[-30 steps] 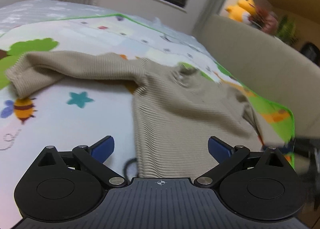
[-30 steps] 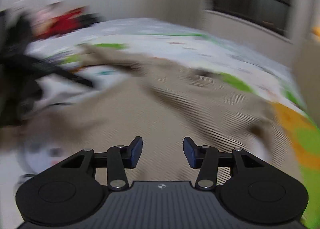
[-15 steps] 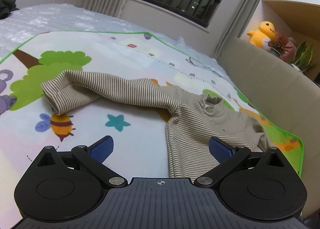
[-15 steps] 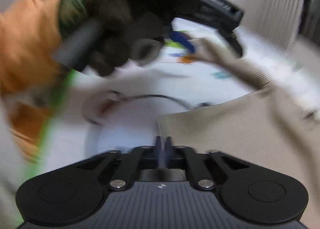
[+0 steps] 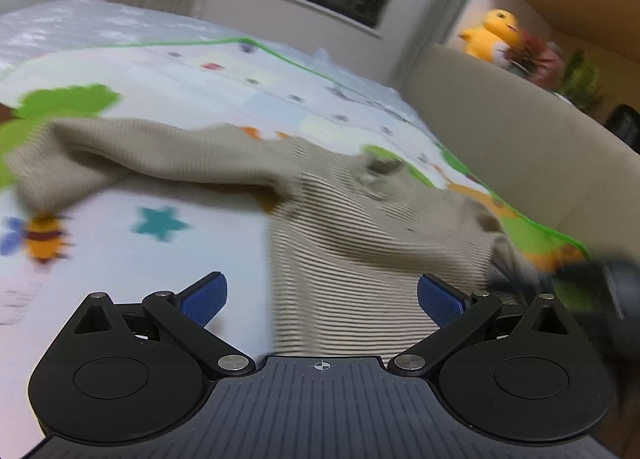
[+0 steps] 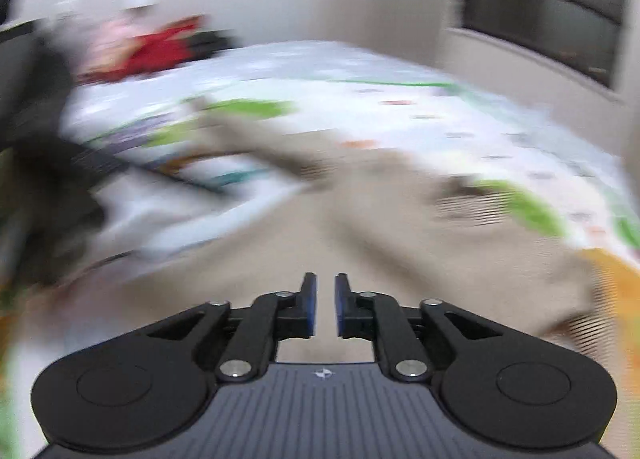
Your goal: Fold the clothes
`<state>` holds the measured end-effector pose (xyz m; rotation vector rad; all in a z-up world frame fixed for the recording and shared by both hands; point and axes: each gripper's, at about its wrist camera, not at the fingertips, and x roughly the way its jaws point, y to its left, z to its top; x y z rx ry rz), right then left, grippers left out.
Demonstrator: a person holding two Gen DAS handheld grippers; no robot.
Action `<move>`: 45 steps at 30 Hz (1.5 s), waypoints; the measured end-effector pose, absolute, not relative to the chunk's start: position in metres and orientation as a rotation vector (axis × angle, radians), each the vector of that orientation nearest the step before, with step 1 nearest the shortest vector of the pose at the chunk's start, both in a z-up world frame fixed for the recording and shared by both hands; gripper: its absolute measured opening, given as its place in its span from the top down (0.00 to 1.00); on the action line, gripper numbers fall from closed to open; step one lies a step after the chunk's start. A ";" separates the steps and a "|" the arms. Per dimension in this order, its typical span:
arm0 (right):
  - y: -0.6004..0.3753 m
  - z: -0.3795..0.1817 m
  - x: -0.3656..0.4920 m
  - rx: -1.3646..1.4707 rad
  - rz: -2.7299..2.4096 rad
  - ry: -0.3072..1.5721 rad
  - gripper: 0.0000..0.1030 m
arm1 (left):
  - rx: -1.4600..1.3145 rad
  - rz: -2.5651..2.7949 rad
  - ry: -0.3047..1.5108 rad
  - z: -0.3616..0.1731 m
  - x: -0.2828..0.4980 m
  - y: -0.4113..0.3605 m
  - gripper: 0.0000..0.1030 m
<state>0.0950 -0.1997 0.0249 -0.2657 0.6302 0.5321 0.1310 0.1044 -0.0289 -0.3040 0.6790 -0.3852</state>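
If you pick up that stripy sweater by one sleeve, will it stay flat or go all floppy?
Probably floppy: the striped sweater already lies in soft wrinkles on the play mat, and its sleeve sags in loose folds. It looks like a thin knit, so likely light, and the rest would probably dangle and drag behind.

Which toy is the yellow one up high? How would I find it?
Look past the bed with the cartoon play mat to the beige padded headboard beside it. On the ledge above sits the yellow plush duck, the only bright yellow thing, beside a reddish plant.
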 end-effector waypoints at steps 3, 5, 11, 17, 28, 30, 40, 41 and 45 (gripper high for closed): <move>-0.221 0.029 0.161 -0.171 0.416 0.616 0.87 | -0.263 -0.483 0.668 -0.048 0.136 0.080 0.00; -0.214 0.025 0.195 -0.203 0.407 0.594 0.85 | -0.206 -0.499 0.662 -0.062 0.136 0.071 0.00; -0.178 -0.004 0.276 -0.166 0.450 0.673 0.71 | -0.193 -0.558 0.623 -0.081 0.133 0.069 0.00; -0.157 -0.034 0.325 -0.166 0.455 0.767 0.97 | -0.279 -0.587 0.589 -0.085 0.131 0.081 0.00; -0.164 0.012 0.362 -0.271 0.329 0.603 0.94 | -0.338 -0.611 0.585 -0.085 0.132 0.090 0.00; -0.186 0.021 0.345 -0.228 0.325 0.581 0.94 | -0.348 -0.614 0.588 -0.086 0.134 0.091 0.00; -0.298 0.005 0.189 -0.200 0.221 0.684 0.57 | -0.347 -0.609 0.603 -0.086 0.140 0.090 0.00; -0.310 0.007 0.169 -0.214 0.178 0.667 0.49 | -0.346 -0.608 0.606 -0.086 0.141 0.090 0.00; -0.347 0.012 0.099 -0.254 0.056 0.659 0.48 | -0.328 -0.597 0.615 -0.085 0.140 0.087 0.00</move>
